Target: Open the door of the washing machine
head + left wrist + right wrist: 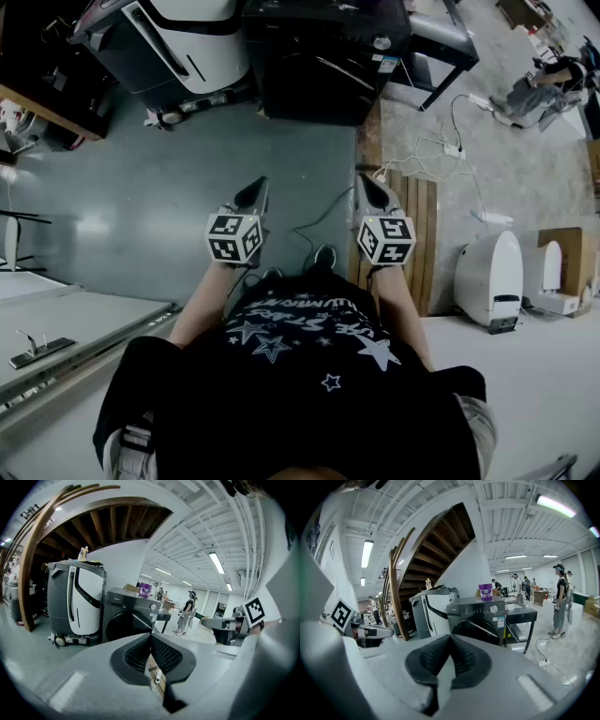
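The dark grey washing machine (323, 56) stands on the floor ahead of me, its round door (477, 630) closed. It also shows in the left gripper view, where the washing machine (126, 620) is some way off. My left gripper (251, 194) and right gripper (373, 190) are held side by side in front of my body, well short of the machine. Both point slightly down toward it. The left gripper (151, 637) has its jaws together with nothing between them. The right gripper (450, 638) is shut and empty as well.
A white and grey floor machine (169, 42) stands left of the washer, a black table (445, 42) right of it. A wooden pallet (412, 216), cables with a power strip (450, 150) and a white device (492, 277) lie to my right. A person (559, 602) stands further off.
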Tool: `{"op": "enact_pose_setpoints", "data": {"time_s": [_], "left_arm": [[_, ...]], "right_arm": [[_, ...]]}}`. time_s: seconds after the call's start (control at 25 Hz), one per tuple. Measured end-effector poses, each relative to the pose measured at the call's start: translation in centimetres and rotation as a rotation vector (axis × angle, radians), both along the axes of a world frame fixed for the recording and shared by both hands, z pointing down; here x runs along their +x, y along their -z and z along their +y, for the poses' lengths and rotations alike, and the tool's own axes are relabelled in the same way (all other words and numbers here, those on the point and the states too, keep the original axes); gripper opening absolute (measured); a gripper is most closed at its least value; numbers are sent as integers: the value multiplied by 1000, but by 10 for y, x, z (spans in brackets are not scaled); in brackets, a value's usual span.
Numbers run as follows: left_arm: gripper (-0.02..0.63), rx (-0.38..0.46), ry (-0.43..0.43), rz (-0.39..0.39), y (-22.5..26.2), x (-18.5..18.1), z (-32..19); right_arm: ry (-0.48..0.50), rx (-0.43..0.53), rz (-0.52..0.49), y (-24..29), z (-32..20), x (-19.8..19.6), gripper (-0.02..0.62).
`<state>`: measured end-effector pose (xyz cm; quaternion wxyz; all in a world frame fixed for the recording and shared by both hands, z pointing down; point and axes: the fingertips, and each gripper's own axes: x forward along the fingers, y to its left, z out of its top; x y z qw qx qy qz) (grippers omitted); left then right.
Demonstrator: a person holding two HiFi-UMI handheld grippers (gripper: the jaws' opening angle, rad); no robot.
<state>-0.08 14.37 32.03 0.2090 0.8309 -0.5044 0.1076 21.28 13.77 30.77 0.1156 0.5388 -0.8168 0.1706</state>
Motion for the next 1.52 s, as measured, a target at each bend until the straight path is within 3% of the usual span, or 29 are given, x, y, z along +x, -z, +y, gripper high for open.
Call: {"op": "enact_pose_setpoints", "data": {"time_s": [0.64, 0.8, 0.92, 1.04, 1.28, 1.52], "left_arm": [[11, -65, -53, -41, -33, 41, -14], [11, -69, -55, -58, -38, 64, -35], [11, -47, -53, -53, -33, 80, -54], [11, -10, -63, -10, -25, 94, -64], [11, 19, -35, -35, -18, 90, -89], [11, -31, 12, -30, -45, 66, -140]], "right_arm": [[-83, -48, -22, -27, 2, 57, 5], [-85, -38, -90, -29, -9, 78, 6], [-60, -51, -144, -34, -20, 91, 137], [-27, -56, -162, -38, -29, 101, 220], [-12, -72, -153, -42, -55, 117, 236], [11, -129, -111, -64, -102, 106, 236]]}}
